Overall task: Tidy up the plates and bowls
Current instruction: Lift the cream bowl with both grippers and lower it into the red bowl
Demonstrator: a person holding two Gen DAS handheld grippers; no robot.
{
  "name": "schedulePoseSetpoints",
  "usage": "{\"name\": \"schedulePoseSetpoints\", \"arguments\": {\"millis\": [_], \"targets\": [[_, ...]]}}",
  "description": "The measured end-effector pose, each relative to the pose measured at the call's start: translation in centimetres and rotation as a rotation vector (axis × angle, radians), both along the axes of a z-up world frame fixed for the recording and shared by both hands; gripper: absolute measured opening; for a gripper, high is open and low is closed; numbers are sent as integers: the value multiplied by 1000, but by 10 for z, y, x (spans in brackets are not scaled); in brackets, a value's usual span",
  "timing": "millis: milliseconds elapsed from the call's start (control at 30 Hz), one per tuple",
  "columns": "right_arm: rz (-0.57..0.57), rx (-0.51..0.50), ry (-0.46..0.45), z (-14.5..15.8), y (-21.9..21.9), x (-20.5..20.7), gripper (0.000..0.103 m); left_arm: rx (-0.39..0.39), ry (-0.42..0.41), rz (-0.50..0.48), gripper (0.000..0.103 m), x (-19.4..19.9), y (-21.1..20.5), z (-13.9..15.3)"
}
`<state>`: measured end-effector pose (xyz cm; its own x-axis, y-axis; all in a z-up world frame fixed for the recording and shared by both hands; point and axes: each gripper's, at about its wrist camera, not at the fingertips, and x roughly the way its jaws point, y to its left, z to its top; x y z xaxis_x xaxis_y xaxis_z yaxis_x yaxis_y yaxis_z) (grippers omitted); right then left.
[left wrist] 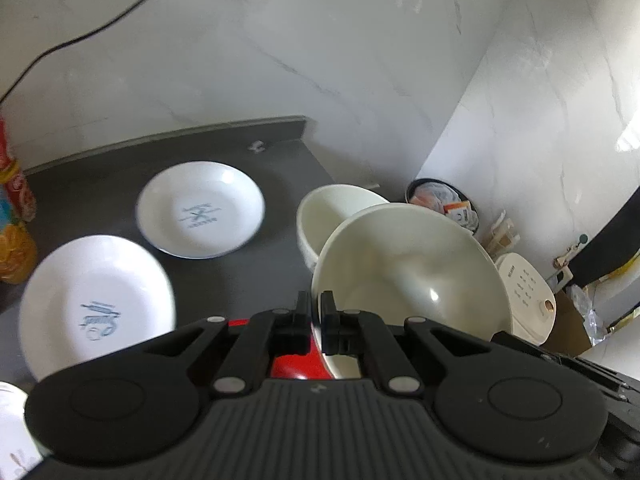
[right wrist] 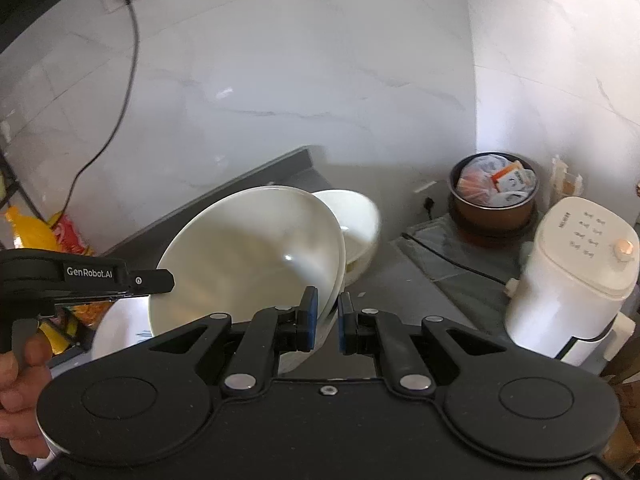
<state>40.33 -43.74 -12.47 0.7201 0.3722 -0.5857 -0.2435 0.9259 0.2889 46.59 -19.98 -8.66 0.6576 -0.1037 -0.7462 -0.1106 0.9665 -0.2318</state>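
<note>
My left gripper [left wrist: 318,312] is shut on the near rim of a large cream bowl [left wrist: 408,272], which is tilted above the dark counter [left wrist: 100,188]. In the right wrist view the same large bowl [right wrist: 248,252] leans left, with the left gripper's finger [right wrist: 156,280] on its far-left rim. My right gripper [right wrist: 328,316] stands narrowly open, and the bowl's right edge sits between its blue pads [right wrist: 310,316]. A smaller cream bowl [left wrist: 332,212] [right wrist: 356,220] stands just behind. Two white plates with blue print [left wrist: 200,208] [left wrist: 92,304] lie flat to the left.
Drink bottles [left wrist: 12,216] [right wrist: 36,232] stand at the counter's left end. To the right and lower are a white appliance [right wrist: 572,280] and a brown pot of packets [right wrist: 494,196]. Marble walls close the back corner. A hand [right wrist: 20,376] holds the left gripper's handle.
</note>
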Motion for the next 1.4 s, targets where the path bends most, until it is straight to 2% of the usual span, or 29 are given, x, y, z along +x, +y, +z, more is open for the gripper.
{"name": "schedulePoseSetpoints", "arguments": {"millis": [667, 1400], "targets": [[85, -41, 17, -1, 74, -39, 10, -24, 37, 87, 2, -52, 79, -11], [97, -135, 126, -39, 91, -37, 11, -53, 167, 64, 3, -45, 85, -64]]}}
